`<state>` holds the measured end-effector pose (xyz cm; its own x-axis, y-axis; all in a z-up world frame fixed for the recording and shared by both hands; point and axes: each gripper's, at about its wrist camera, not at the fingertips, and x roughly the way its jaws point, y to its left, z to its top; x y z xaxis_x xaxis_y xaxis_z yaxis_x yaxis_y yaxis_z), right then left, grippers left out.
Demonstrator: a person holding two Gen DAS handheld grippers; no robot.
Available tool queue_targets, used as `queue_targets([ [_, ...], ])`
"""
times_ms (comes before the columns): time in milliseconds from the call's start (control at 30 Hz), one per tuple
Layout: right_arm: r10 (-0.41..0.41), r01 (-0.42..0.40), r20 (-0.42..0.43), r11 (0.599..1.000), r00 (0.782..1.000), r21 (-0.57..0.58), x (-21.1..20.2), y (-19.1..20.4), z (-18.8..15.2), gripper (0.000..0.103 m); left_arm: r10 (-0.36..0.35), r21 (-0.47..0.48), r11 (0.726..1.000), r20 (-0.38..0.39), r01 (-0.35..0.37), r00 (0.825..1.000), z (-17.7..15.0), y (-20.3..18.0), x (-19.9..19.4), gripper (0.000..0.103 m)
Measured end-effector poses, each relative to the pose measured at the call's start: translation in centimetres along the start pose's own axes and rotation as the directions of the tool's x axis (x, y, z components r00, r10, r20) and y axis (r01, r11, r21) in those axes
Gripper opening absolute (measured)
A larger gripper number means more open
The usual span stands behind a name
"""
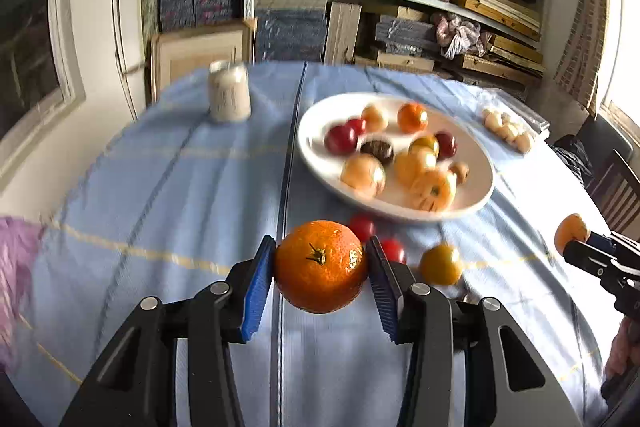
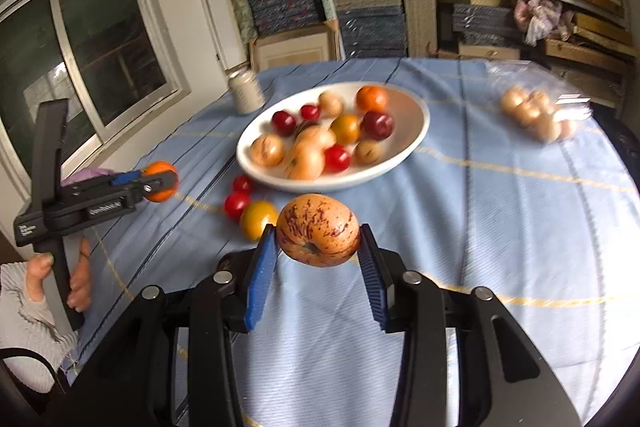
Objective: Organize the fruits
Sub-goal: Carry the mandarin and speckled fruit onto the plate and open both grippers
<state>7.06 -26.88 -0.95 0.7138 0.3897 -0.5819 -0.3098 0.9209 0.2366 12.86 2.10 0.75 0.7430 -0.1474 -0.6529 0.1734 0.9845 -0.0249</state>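
Fruit is being gathered: left tongs (image 1: 321, 264) clamp a tangerine (image 1: 320, 265), right tongs (image 2: 318, 239) clamp a speckled apple (image 2: 318, 230), both above the counter (image 2: 480, 227). Next, carry each over the white plate (image 2: 416, 131) and release gently among the fruit there.

Orange mandarin (image 1: 320, 265), tan fruit (image 2: 318, 235) w/ dark red speckles, white plate (image 1: 316, 143), blue striped cloth (image 1: 168, 187)

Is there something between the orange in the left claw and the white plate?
Two small red fruits lie on the cloth just before the white plate, below the orange. Held above them, its way looks free.
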Motion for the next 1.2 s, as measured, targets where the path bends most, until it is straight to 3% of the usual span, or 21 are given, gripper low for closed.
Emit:
queue_targets([
  [267,-0.023,0.024,0.057,0.999,0.998,-0.021,-0.4,-0.4,6.9,0.04,0.003,0.018,1.0,0.023,-0.004,1.0,7.4,-1.9,1.5,0.046],
  [433,0.009,-0.008,0.071,1.0,0.997,-0.015,1.6,-0.2,11.0,0.04,0.007,0.002,1.0,0.01,-0.007,1.0,10.3,-1.9,4.2,0.046],
  [600,0.009,-0.008,0.036,0.999,0.999,-0.037,6.4,0.1,14.2,0.04,0.005,0.002,1.0,-0.004,-0.005,1.0,12.2,-1.9,7.4,0.046],
  [933,-0.008,0.001,-0.12,0.998,0.993,-0.061,17.4,-0.5,14.8,0.04,-0.004,-0.023,1.0,-0.092,0.002,0.996,13.2,-0.9,14.8,0.046],
  [1200,-0.038,0.02,-0.178,0.995,0.983,-0.1,21.3,-0.3,15.1,0.04,0.007,-0.024,1.0,-0.119,-0.009,0.993,13.4,-0.4,17.8,0.047],
])
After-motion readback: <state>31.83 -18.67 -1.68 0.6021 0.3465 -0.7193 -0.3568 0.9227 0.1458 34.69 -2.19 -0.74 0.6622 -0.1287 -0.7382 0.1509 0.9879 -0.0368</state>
